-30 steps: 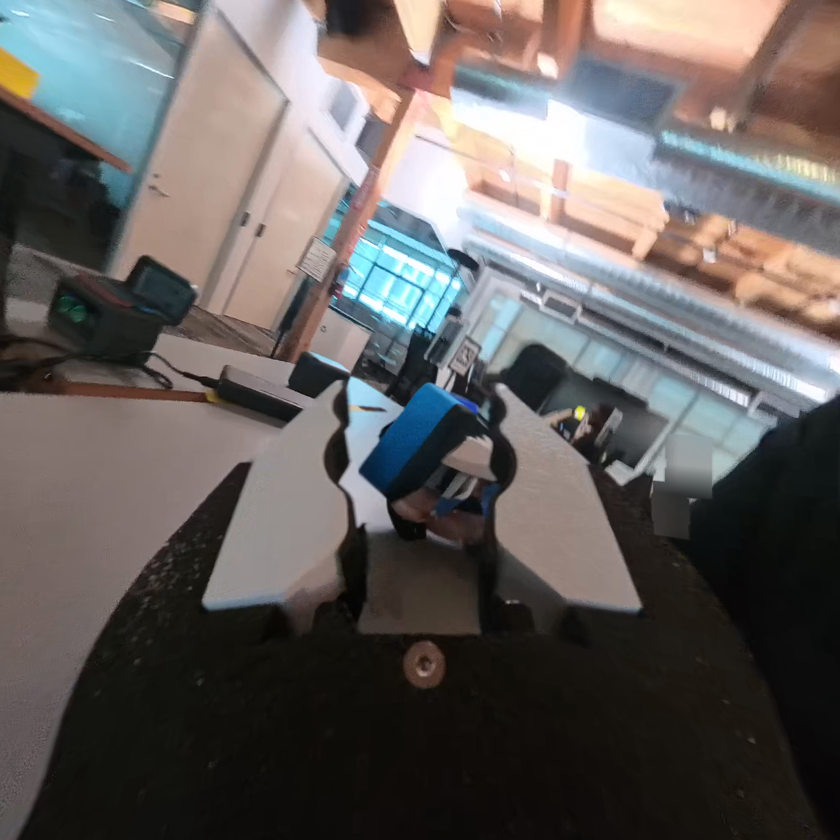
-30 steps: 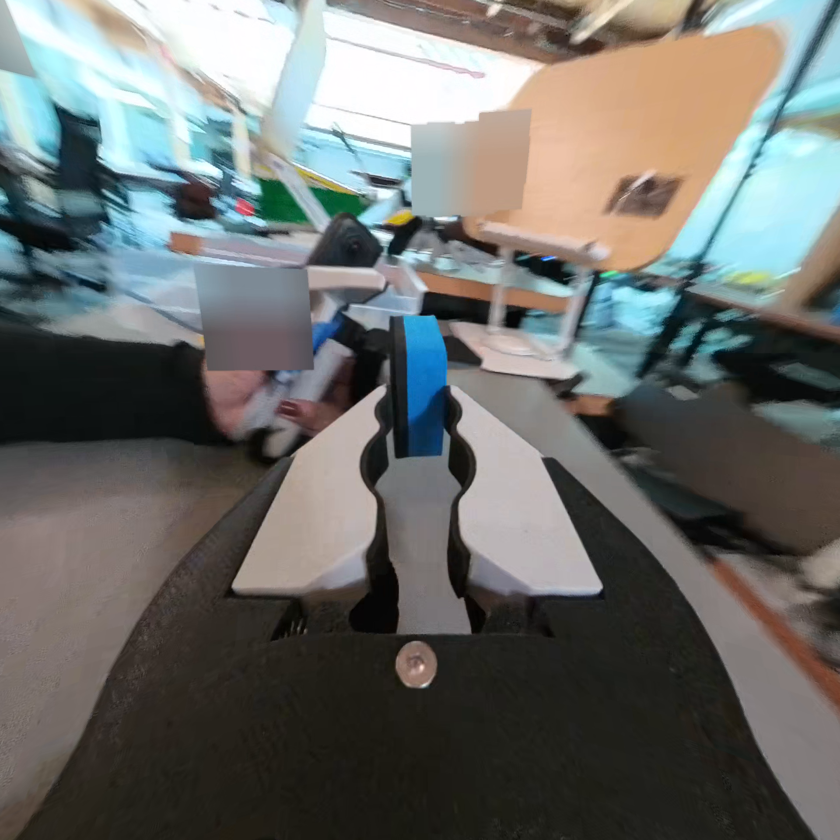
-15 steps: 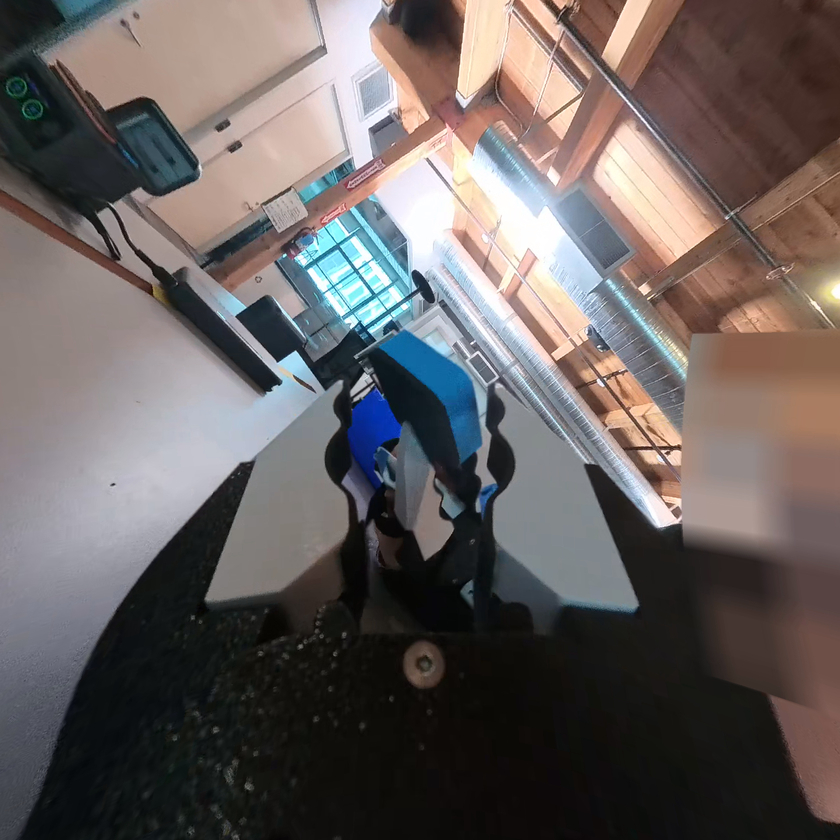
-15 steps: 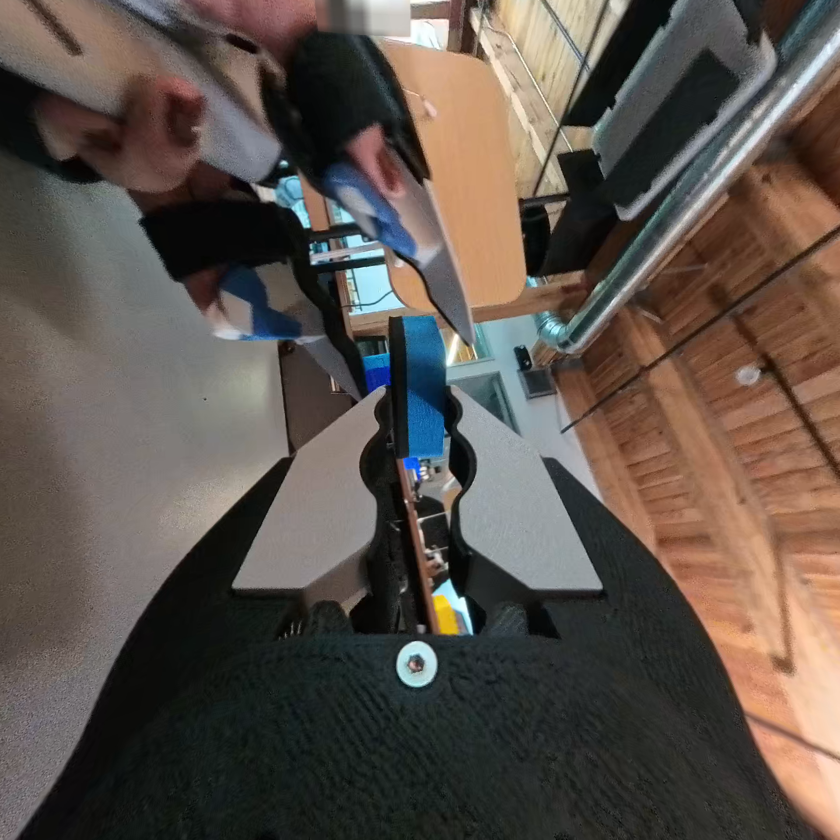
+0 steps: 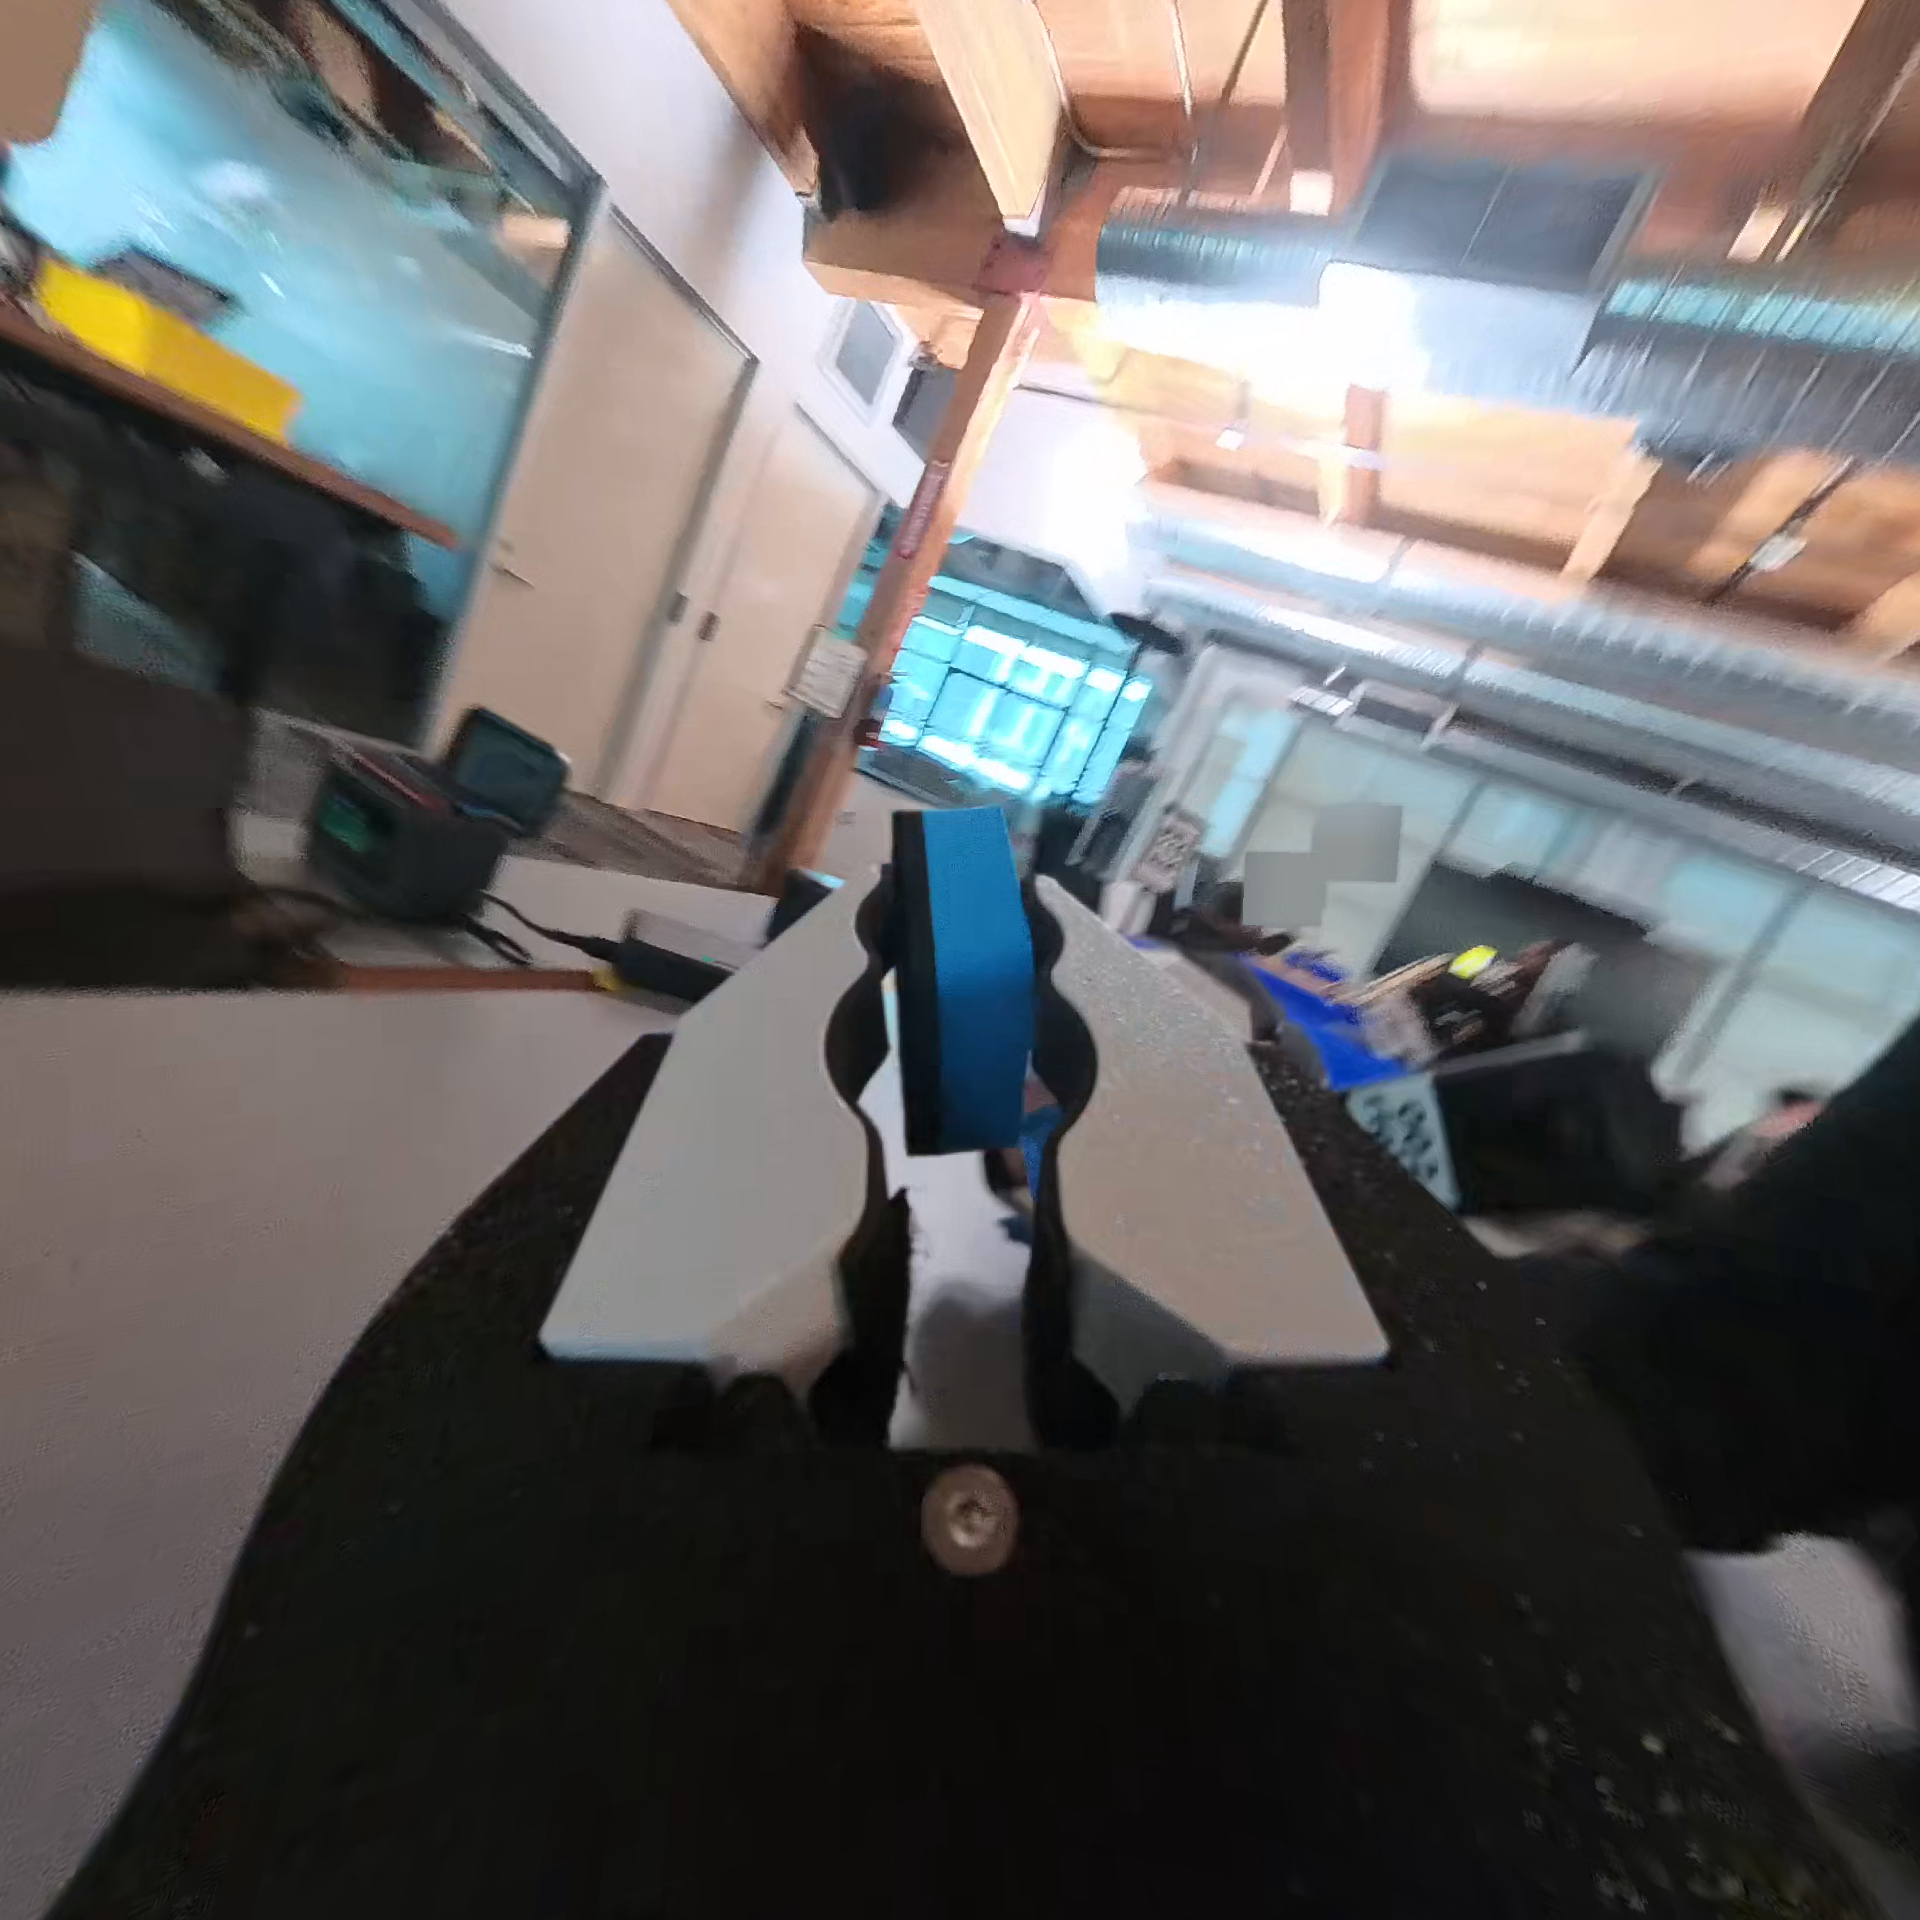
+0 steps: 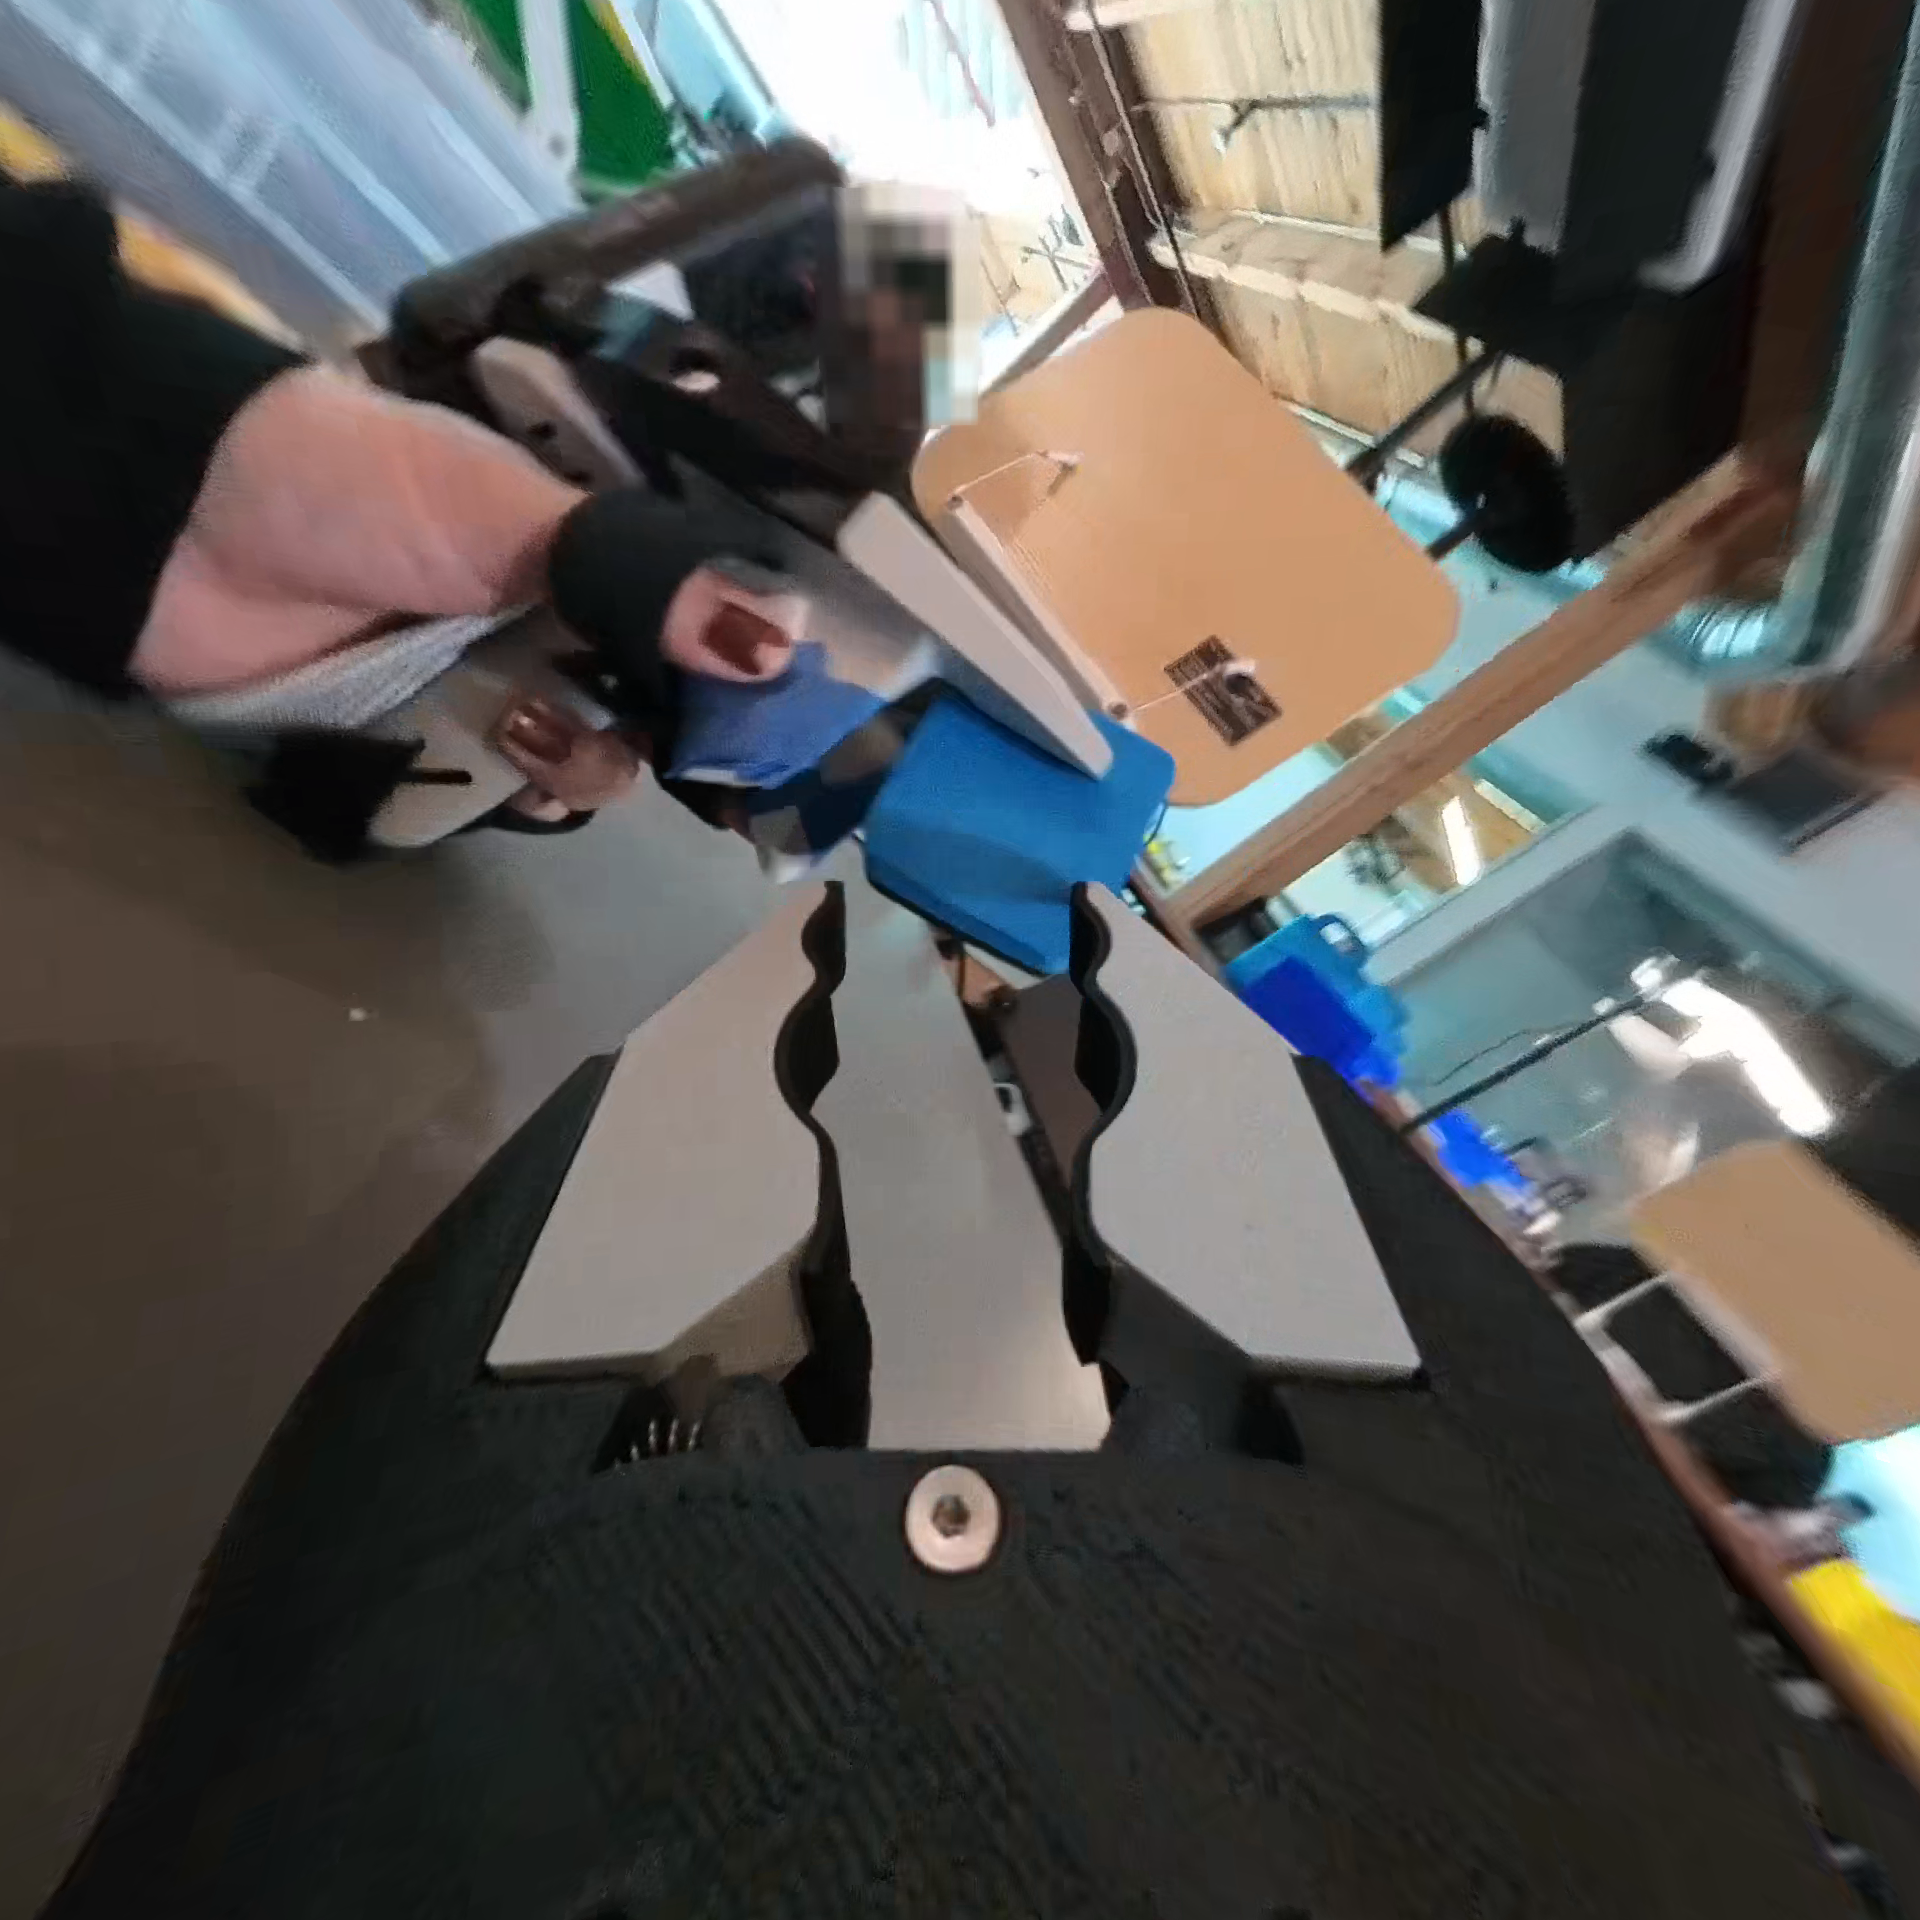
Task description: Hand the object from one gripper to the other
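Note:
A blue block with a black face [image 5: 971, 982] stands edge-on between the fingers of my left gripper [image 5: 961, 904], and both pads press on it. In the right wrist view the same block [image 6: 1003, 836] sits in the left gripper's grey fingers [image 6: 977, 634], held by a person's hand [image 6: 343, 561], just beyond my own fingertips. My right gripper [image 6: 956, 899] is open and holds nothing. Both grippers are above a pale table [image 5: 208, 1143].
A dark case [image 5: 416, 831] and a black power brick with cable [image 5: 665, 961] lie at the table's far edge. A tan chair back [image 6: 1226, 540] and blue bins [image 6: 1309, 997] stand behind. A black sleeve [image 5: 1787, 1299] is at the right. The grippers are tip to tip, or close to it.
The block passed from my right gripper to my left: the left fingers closed on it and the right fingers opened and drew back. Both views swung round.

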Demonstrator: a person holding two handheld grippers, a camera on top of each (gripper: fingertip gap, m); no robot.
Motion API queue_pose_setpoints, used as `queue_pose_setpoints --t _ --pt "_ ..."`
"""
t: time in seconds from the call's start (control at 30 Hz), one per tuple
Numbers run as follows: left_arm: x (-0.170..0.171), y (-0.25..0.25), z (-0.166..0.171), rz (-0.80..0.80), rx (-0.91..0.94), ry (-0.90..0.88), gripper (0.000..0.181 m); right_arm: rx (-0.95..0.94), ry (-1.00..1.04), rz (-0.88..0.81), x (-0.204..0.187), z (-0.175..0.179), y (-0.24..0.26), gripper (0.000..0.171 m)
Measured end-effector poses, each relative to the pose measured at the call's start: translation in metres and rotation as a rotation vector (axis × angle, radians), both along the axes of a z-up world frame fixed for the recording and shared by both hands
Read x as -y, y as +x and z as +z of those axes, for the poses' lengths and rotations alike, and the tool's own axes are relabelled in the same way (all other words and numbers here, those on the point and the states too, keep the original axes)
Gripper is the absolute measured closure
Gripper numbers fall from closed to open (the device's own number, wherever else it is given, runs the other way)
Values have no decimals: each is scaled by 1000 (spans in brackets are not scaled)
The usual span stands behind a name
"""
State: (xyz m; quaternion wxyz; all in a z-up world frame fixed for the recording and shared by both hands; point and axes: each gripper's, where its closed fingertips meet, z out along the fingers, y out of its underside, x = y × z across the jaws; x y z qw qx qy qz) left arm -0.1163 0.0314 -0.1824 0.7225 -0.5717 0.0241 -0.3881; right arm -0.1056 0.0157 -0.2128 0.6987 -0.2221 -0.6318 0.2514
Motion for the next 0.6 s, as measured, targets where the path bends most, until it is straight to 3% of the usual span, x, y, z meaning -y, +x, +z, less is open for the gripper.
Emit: queue_pose_setpoints --t 0.1,0.2,0.33,0.5,0.6 --pt "5 1 3 142 -265 75 161 34 -282 57 -16 1 4 132" --pt "4 3 0 314 -565 122 160 142 -703 251 -17 -1 7 138" --pt "1 11 -3 553 -1015 219 160 146 -1258 498 -30 16 14 111" --pt "-4 21 -15 751 -1536 296 160 248 -1617 667 -32 14 15 111" --pt "-5 39 -22 792 -1797 409 160 328 -1792 777 -25 12 15 109"
